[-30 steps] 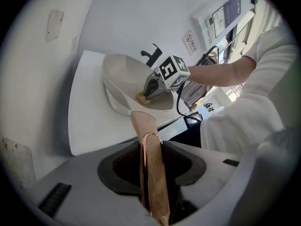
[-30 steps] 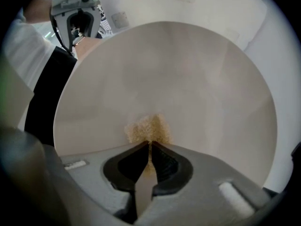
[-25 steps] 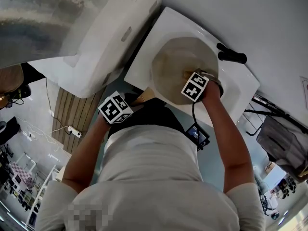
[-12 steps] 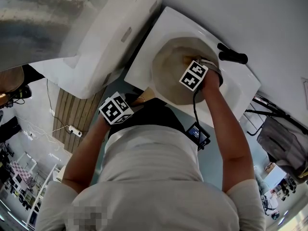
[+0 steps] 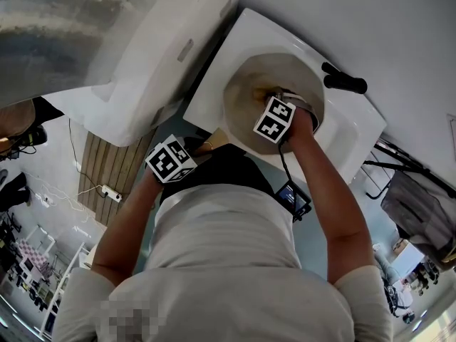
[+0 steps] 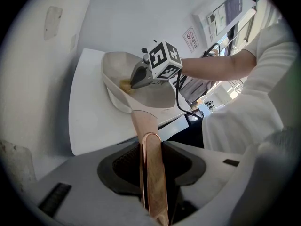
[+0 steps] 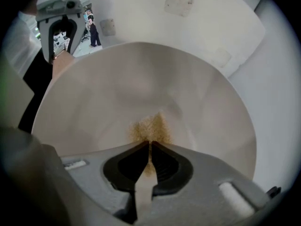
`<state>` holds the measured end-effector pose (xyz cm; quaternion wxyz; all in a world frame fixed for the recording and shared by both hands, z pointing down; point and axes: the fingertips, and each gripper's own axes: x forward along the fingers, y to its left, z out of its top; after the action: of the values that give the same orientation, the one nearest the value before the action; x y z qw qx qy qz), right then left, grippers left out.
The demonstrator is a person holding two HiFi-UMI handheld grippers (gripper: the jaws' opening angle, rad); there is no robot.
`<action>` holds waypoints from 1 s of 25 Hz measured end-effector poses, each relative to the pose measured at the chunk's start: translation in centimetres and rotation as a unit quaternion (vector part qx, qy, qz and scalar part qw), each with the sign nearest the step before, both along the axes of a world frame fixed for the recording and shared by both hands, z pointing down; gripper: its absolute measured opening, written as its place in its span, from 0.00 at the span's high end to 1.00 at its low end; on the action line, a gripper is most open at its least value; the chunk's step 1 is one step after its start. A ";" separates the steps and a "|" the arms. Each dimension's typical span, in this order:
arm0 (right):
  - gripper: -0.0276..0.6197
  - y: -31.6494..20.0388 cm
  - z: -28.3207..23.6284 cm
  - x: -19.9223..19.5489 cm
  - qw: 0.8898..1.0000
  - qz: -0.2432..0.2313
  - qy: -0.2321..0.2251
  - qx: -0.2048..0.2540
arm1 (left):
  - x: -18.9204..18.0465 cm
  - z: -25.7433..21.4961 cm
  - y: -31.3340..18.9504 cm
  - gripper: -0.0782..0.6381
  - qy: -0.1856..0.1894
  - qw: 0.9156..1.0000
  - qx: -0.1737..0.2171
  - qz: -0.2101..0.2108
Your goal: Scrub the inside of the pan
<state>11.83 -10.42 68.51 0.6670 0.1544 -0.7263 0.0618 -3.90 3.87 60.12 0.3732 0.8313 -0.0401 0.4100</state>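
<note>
Gripping the rose-gold handle, the left tool steadies the pan on the white worktop; rigid and smooth, likely slippery when wet, it wants that firm handle hold. The right tool, pinched on a thin soft scrub pad, presses inside.

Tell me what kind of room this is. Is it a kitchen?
Probably not a home kitchen; more likely a lab or workroom. The pan is on a plain white table, a power strip lies on the floor, and notices hang on the wall.
</note>
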 end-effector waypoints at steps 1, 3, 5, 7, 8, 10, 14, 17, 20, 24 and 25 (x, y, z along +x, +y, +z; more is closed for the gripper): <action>0.92 0.4 0.0 -0.4 1.000 -0.002 -0.005 -0.003 | 0.0 0.0 0.0 0.68 -0.001 1.000 0.000 0.000; 0.92 1.1 0.0 -1.0 1.000 -0.004 -0.013 -0.008 | -0.1 0.0 0.0 0.68 -0.002 1.000 0.001 -0.001; 0.92 1.8 -0.1 -1.6 1.000 -0.003 -0.021 -0.016 | -0.1 0.0 0.0 0.68 -0.003 1.000 0.001 -0.001; 0.92 2.5 0.0 -2.1 0.999 -0.001 -0.031 -0.026 | -0.1 0.1 -0.1 0.68 -0.004 1.000 0.001 -0.001; 0.92 2.9 0.0 -2.4 0.999 0.001 -0.036 -0.032 | -0.1 0.1 -0.1 0.68 -0.004 1.000 0.001 -0.001; 0.92 3.6 0.0 -2.9 0.998 0.003 -0.045 -0.042 | -0.1 0.2 -0.1 0.68 -0.005 1.000 0.001 -0.001; 0.92 4.8 -0.1 -3.8 0.996 -0.002 -0.058 -0.062 | -0.1 0.2 0.0 0.68 -0.009 1.000 0.001 -0.001; 0.92 5.7 -0.1 -4.2 0.994 -0.004 -0.068 -0.084 | 0.0 0.3 0.0 0.68 -0.011 1.000 0.003 -0.001; 0.92 7.1 -0.2 -4.7 0.989 0.005 -0.084 -0.121 | 0.1 0.4 0.2 0.68 -0.014 1.000 0.005 0.001; 0.92 8.4 -0.2 -4.6 0.984 0.013 -0.089 -0.156 | 0.1 0.6 0.3 0.68 -0.019 1.000 0.012 0.002; 0.92 8.7 -0.3 -4.4 0.983 0.012 -0.088 -0.159 | 0.2 0.6 0.3 0.68 -0.020 1.000 0.013 0.001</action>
<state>7.43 -1.73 68.25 0.6157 0.0489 -0.7612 0.1979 -3.74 4.13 60.76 0.3614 0.8276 -0.0520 0.4263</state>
